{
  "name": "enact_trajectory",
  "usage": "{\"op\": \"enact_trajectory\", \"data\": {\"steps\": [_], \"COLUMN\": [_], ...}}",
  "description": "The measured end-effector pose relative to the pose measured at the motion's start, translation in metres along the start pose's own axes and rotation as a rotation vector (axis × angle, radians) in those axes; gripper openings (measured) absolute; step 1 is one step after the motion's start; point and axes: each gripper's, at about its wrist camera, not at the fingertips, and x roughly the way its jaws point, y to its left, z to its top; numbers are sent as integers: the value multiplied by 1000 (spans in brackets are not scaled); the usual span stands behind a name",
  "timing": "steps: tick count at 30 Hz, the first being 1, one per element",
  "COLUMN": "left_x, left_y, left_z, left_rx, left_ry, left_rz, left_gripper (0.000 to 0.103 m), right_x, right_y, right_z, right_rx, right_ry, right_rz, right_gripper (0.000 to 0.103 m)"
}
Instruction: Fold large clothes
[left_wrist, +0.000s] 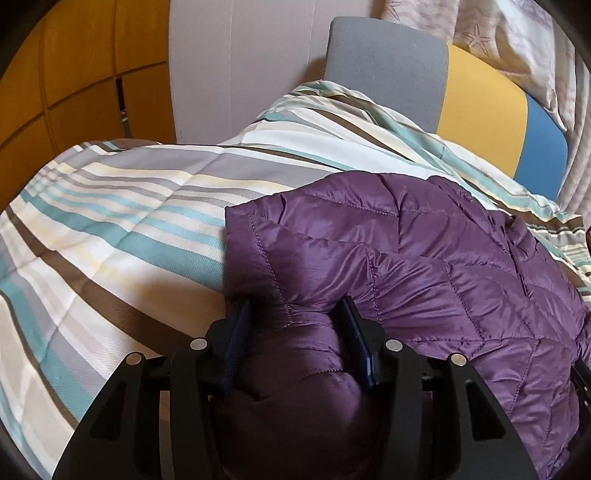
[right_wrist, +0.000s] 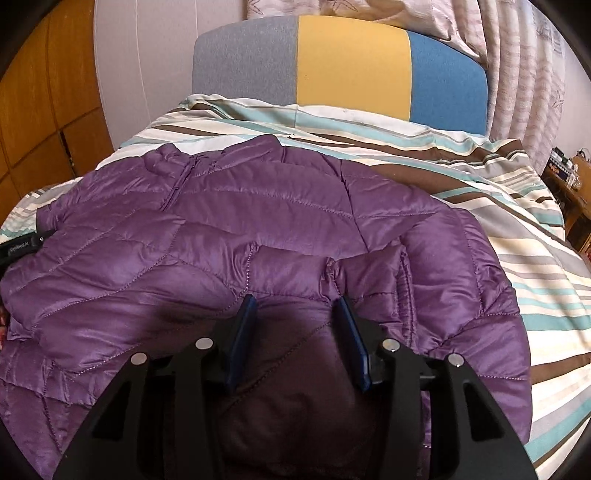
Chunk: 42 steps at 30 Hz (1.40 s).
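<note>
I had open bedspread (left_wrist: 110, 229) to the left of the purple jacket (left_wrist: 424, 251) and more (right_wrist: 546, 280) to its right. The headboard (right_wrist: 354, 66) blocked the far end; the wooden wardrobe (left_wrist: 74, 74) closed off the left, and curtains (right_wrist: 524, 74) the right.

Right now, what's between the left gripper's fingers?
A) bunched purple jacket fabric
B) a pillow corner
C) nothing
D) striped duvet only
A: in the left wrist view the left gripper has a puffy fold of the purple quilted jacket bulging up between its blue fingers, with the striped duvet lying off to the side.
</note>
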Motion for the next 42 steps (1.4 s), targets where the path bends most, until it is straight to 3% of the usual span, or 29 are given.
{"op": "enact_trajectory", "data": {"steps": [2,3,4,6,10,12,15,18,20,21,24,29,37,41,42], "left_x": [-5,-11,-21,-46,-99,-107,-90,-46,-19,-14,-12,-11,-11,-17,-24], "left_y": [-5,-8,-11,-13,-27,-50,-86,-86,-72,-67,-74,-73,-73,-72,-71], "left_z": [3,3,3,-3,-19,-25,-32,-36,-36,-34,-36,-35,-36,-33,-32], "left_rx": [30,52,77,84,42,85,182,187,118,91,120,114,112,117,130], "left_ry": [1,3,0,-68,-144,-153,-104,-35,73,90,87,83,85,94,91], "left_rz": [0,1,62,136,-23,-70,-119,4,-55,-79,-49,-61,-65,-83,-100], "left_gripper": [59,79,99,100,100,100,100,100,100,100,100,100,100,100,100], "right_x": [0,1,1,1,0,0,-1,-2,-3,-3,-5,-38,-10,-20,-33], "right_y": [2,3,3,4,5,5,5,5,4,4,2,-18,-21,-23,-27], "right_z": [-1,-1,-1,-1,-2,-2,-2,-2,-2,-2,-1,5,-6,-2,-1], "right_rx": [-10,-13,-14,-18,-23,-23,-24,-22,-18,-18,-8,103,109,108,127], "right_ry": [-1,-2,-3,-5,-8,-10,-14,-18,-22,-22,-20,-66,12,23,11], "right_rz": [-14,-17,-21,-25,-31,-31,-32,-26,-13,-8,15,128,103,123,130], "right_gripper": [45,45,45,46,46,46,46,47,48,48,52,53,56,59,65]}}
